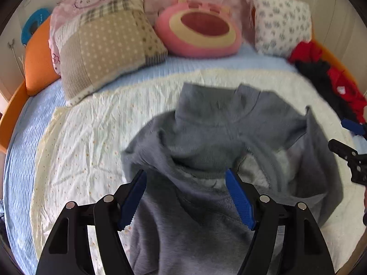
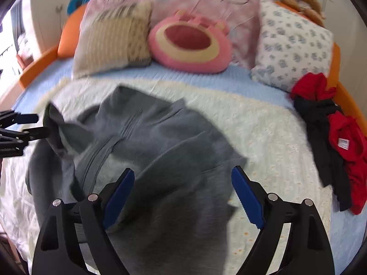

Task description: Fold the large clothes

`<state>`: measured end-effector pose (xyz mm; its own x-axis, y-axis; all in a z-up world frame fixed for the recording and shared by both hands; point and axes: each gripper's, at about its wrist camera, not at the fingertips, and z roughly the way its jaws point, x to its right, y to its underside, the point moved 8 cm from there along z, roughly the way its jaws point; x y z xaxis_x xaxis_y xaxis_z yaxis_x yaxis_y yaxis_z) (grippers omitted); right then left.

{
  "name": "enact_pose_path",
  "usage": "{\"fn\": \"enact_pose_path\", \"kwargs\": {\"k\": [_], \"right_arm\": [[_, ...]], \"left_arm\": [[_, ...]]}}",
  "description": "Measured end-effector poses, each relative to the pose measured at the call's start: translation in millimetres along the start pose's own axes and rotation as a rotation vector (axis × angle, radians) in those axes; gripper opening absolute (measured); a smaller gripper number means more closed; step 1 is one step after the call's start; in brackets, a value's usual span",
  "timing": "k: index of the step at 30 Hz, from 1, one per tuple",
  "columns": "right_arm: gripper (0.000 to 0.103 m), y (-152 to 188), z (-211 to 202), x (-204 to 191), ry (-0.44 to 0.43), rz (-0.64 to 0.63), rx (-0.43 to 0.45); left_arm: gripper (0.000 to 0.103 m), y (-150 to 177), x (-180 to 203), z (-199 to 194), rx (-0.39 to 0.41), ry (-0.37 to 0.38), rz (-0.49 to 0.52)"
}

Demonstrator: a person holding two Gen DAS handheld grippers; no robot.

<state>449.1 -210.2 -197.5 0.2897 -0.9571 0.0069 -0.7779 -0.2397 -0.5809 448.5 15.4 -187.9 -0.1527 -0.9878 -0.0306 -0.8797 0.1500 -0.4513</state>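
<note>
Grey hoodie point(image 1: 220, 137) lies crumpled mid-frame on the cream blanket point(image 1: 87, 137), neckline toward the patchwork pillow point(image 1: 103, 45), pink plush cushion point(image 1: 199, 29) and floral pillow point(image 1: 282, 23); red-and-black clothes point(image 1: 332, 84) sit right. Left gripper point(image 1: 185, 199) and right gripper point(image 2: 183, 197) hover spread, gripping nothing.

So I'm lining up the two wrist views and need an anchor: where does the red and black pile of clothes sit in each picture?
Left wrist view: the red and black pile of clothes lies at the right edge, upper half, by the bed's orange rim.
Right wrist view: the same pile runs down the right side, larger and nearer.
Shared landmark: the pink round cushion, top centre in both, left of the pile.
</note>
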Motion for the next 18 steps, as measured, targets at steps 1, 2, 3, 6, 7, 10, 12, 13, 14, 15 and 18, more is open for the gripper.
{"fn": "enact_pose_path", "kwargs": {"k": [1, 2, 3, 6, 7, 10, 12, 13, 14, 15, 18], "right_arm": [[0.085, 1, 8, -8, -0.002, -0.008, -0.021], [0.085, 2, 14, -12, -0.002, -0.011, -0.034], [0.085, 3, 19, -17, -0.002, -0.014, -0.047], [0.084, 7, 37, -27, 0.031, -0.034, -0.095], [0.083, 9, 41, -28, 0.042, -0.041, -0.107], [0.048, 16, 50, -25, 0.040, -0.016, -0.135], [0.040, 18, 52, -21, 0.037, -0.012, -0.142], [0.033, 21, 53, -20, 0.037, -0.016, -0.147], [0.029, 22, 53, -19, 0.030, -0.016, -0.145], [0.020, 23, 52, -16, 0.023, -0.008, -0.139], [0.012, 20, 48, -6, 0.018, 0.018, -0.121]], "left_arm": [[0.074, 3, 2, 11, -0.026, -0.006, -0.014], [0.074, 6, 2, 16, -0.040, -0.011, -0.026], [0.074, 7, 1, 22, -0.050, -0.013, -0.042], [0.072, 12, -8, 33, -0.064, -0.018, -0.091], [0.069, 13, -11, 35, -0.062, -0.018, -0.102], [0.058, 16, -16, 38, -0.070, -0.007, -0.121], [0.047, 18, -20, 40, -0.075, -0.014, -0.124], [0.040, 18, -24, 42, -0.080, -0.014, -0.135], [0.033, 19, -27, 43, -0.084, -0.008, -0.145], [0.030, 18, -29, 45, -0.091, 0.005, -0.160], [0.008, 16, -38, 53, -0.110, 0.014, -0.197]]}}
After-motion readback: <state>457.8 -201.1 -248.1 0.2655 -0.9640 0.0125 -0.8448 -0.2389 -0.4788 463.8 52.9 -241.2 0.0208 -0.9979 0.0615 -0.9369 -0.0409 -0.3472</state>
